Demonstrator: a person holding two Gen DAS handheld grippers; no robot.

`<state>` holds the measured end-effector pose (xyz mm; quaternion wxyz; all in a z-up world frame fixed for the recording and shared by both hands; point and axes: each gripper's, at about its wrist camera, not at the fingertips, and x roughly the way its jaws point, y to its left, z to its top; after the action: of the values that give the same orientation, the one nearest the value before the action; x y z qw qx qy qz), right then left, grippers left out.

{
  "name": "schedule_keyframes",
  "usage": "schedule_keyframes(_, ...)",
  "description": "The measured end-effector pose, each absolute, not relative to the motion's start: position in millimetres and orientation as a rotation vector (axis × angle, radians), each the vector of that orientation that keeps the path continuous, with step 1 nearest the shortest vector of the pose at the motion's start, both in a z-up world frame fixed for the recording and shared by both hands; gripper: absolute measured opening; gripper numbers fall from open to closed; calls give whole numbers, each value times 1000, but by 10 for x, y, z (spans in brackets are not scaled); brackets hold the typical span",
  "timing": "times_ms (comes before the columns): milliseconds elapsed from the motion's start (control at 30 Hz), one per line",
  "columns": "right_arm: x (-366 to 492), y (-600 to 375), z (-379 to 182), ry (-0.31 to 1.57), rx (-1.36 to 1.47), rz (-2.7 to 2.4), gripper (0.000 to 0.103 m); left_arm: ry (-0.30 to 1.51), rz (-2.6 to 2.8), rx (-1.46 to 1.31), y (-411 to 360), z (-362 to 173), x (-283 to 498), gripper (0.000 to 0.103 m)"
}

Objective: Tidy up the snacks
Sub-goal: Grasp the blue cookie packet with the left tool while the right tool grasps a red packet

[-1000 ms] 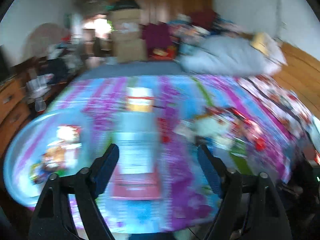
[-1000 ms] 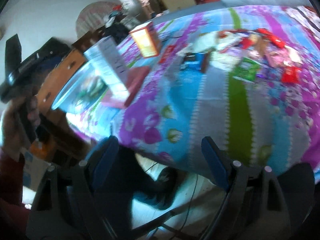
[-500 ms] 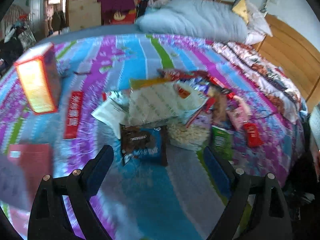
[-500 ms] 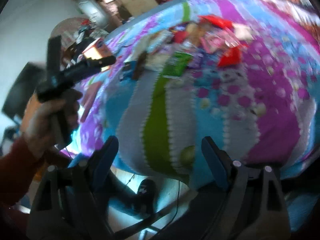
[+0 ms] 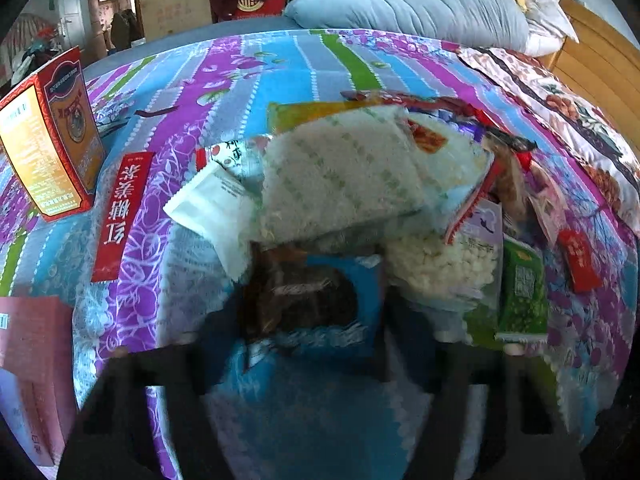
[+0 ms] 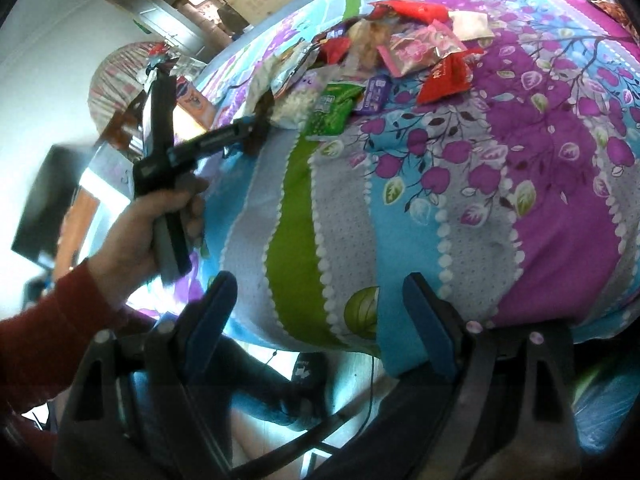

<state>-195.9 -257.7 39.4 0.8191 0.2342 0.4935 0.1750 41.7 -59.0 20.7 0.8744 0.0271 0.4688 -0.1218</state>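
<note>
Left gripper (image 5: pixel 310 332) jaws closing on the blue-brown snack packet (image 5: pixel 316 300) lying between them, long axis across the gap, at pile's near edge; right gripper (image 6: pixel 320 320) spread, empty, well short of it

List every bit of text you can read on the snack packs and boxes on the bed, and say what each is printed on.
"红糖姜茶": white characters running down the flat red packet.
Orange and red box: printed lines, too small to read.
Green snack bag: label too blurred.
Blue cookie pack: lettering smeared by motion.
Small red packet: characters too small.
Purple packet: print unreadable.
</note>
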Motion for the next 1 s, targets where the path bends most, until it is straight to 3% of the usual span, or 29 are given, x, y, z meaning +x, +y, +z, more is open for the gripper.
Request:
schedule_keyframes(367, -1245, -3056, 452, 958, 448, 196, 86, 937, -308, 70, -581, 591, -95, 53)
schedule_keyframes(700, -499, -3097, 222, 1009, 315, 80, 86, 924, -289, 35, -437, 753, -90, 53)
schedule_keyframes(733, -491, -3085, 219, 1004, 292, 71, 84, 928, -281, 31, -412, 748, -80, 53)
schedule_keyframes(833, -551, -3149, 216, 985, 276, 32, 54, 925, -269, 19, -358, 760, -93, 53)
schedule_keyframes(867, -605, -3222, 209, 983, 302, 30, 38, 921, -269, 18, -349, 767, -104, 53)
schedule_keyframes(900, -647, -3269, 205, 979, 321, 32, 33, 915, -270, 15, -340, 786, -116, 53)
schedule_keyframes(1000, -786, -3378, 224, 953, 378, 63, 31, 890, -275, 17, -336, 842, -147, 53)
